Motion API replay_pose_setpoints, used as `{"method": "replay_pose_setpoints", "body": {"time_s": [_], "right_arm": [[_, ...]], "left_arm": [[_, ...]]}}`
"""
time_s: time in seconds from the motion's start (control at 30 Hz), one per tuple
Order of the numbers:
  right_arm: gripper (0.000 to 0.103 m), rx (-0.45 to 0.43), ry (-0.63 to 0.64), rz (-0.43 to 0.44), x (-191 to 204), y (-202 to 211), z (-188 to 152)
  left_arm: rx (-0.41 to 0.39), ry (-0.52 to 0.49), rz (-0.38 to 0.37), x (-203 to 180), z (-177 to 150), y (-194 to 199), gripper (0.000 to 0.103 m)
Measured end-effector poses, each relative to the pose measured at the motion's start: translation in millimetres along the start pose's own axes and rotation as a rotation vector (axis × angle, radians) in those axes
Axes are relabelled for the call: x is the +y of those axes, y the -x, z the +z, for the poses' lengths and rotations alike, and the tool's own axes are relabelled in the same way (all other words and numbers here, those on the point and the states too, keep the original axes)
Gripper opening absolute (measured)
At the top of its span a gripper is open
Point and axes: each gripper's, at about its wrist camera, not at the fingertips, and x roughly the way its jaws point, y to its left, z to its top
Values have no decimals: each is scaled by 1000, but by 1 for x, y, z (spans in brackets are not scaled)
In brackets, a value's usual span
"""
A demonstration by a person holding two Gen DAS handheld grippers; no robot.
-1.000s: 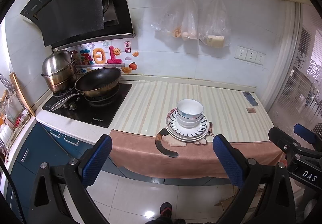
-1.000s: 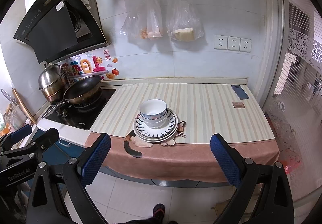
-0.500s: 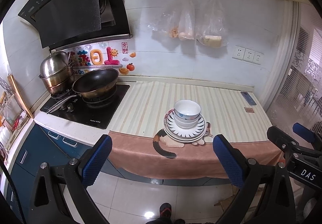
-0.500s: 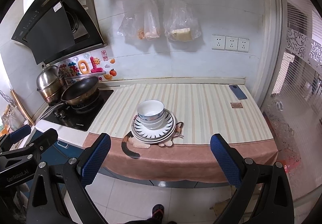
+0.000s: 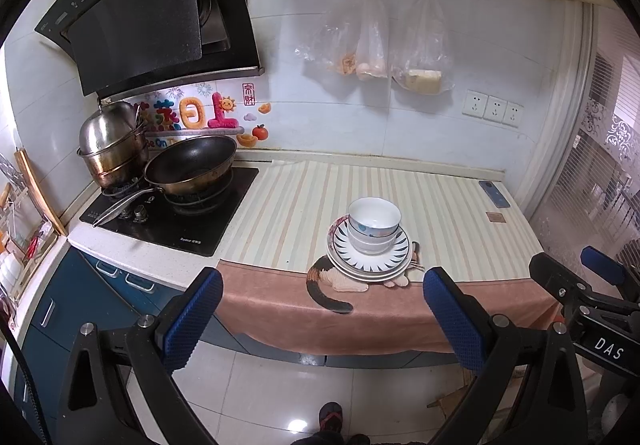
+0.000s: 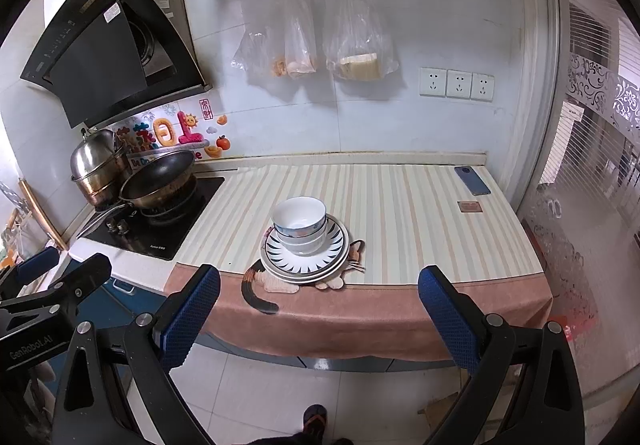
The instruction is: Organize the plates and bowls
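A stack of white bowls [image 5: 373, 223] [image 6: 299, 225] sits on a stack of plates [image 5: 370, 261] [image 6: 306, 263] with a dark ray pattern, near the front edge of the striped counter mat. My left gripper [image 5: 320, 315] is open and empty, held back from the counter above the floor. My right gripper [image 6: 318, 315] is likewise open and empty, away from the counter. Each gripper shows at the edge of the other's view.
A black wok [image 5: 192, 169] and steel pots [image 5: 110, 147] stand on the hob at the left. A phone [image 6: 472, 181] and a small brown card [image 6: 469, 207] lie at the counter's far right. Plastic bags [image 6: 316, 41] hang on the wall. A brown cloth [image 6: 360, 313] drapes over the counter front.
Both views have drifted slightly; the dishes sit a little lower and further left in frame. The dishes have not moved and both grippers stay open.
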Motion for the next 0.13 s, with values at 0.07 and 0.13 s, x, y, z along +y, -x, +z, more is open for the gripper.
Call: {"method": "replay_pose_setpoints", "body": {"time_s": [0.07, 0.13], "right_arm": [[101, 2, -1, 2, 0, -1, 0], [101, 0, 1, 0, 0, 0, 0]], "left_arm": [[-1, 1, -1, 1, 0, -1, 103], [1, 1, -4, 3, 0, -1, 103]]}}
